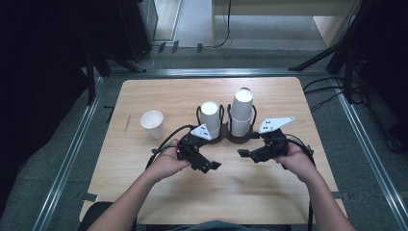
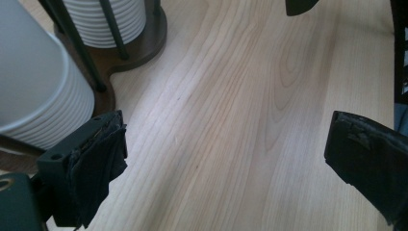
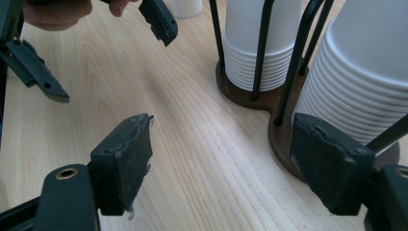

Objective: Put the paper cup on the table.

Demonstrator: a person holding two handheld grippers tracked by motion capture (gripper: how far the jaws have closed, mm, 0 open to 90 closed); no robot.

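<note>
Both tools, left and right, hover with jaws spread over the wooden surface, just near of the cup holder.

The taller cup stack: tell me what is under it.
The taller cup stack stands upside down on a dark wooden holder base, ringed by black wire posts. Whatever sits inside the stack stays hidden by the cups.
</note>
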